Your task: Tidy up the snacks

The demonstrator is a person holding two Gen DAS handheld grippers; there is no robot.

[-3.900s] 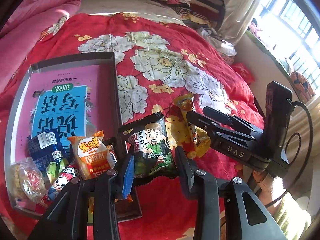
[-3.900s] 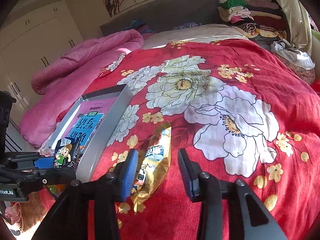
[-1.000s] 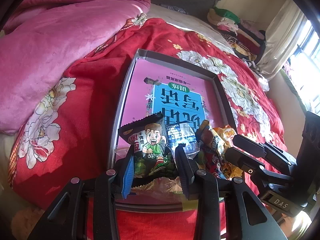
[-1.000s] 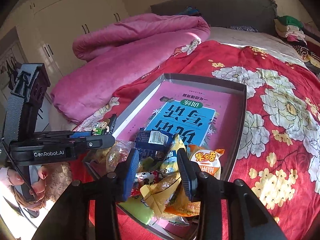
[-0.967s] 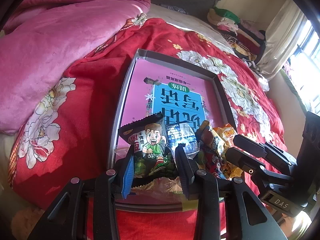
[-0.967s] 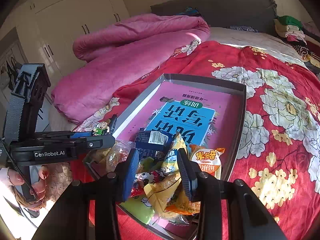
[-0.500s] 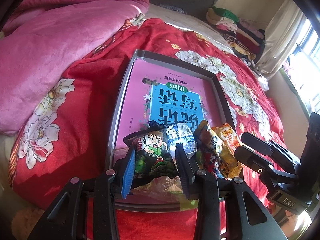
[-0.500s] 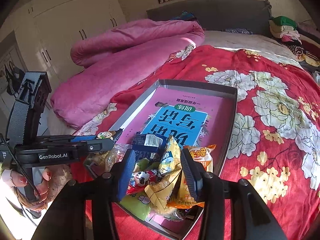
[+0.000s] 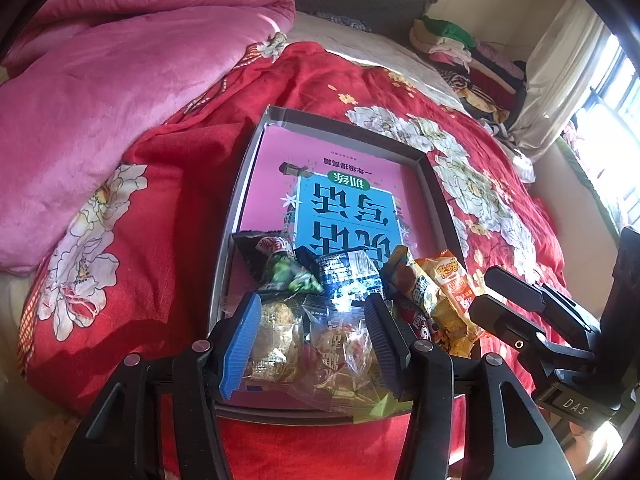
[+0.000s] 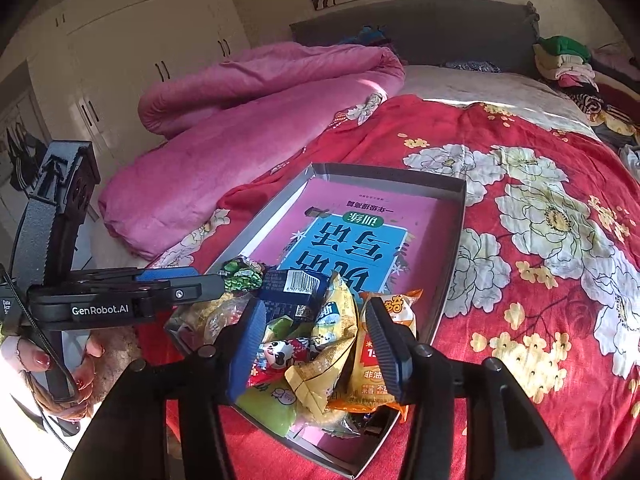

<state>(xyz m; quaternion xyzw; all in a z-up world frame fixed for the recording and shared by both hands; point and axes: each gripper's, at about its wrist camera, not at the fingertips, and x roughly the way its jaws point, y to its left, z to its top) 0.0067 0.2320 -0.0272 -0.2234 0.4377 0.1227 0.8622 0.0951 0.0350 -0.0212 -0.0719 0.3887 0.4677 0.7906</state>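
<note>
Nearest me, my left claw (image 9: 312, 340) hangs over the near end of the grey tray (image 9: 240, 184), its jaws opening with nothing pinched; two clear-wrapped snacks (image 9: 308, 344) lie in the tray below the gap, not pressed by either pad. Just beyond its tips the green cartoon packet (image 9: 280, 268) lies loose on the tray floor, tilted against the dark blue packet (image 9: 348, 272).

My right claw (image 10: 316, 344) is also opening, its pads apart over the heap at the same end of the tray (image 10: 452, 264). A yellow packet (image 10: 324, 356) stands up between the fingers, but I see neither pad gripping it. Beside it are a red panda-print packet (image 10: 280, 354), a green pouch (image 10: 268, 398) and an orange packet (image 10: 380, 364) against the right-hand wall.

All the snacks sit bunched in the near part of the tray; the far part is bare except for the pink and blue book (image 9: 344, 200) lining the bottom.

The tray rests on the bed's red floral cover (image 10: 540, 220). A pink quilt (image 9: 100, 80) is bunched up further back on the left, folded clothes (image 10: 564, 60) are stacked by the grey headboard (image 10: 440, 28), and white wardrobes (image 10: 132, 40) stand behind.
</note>
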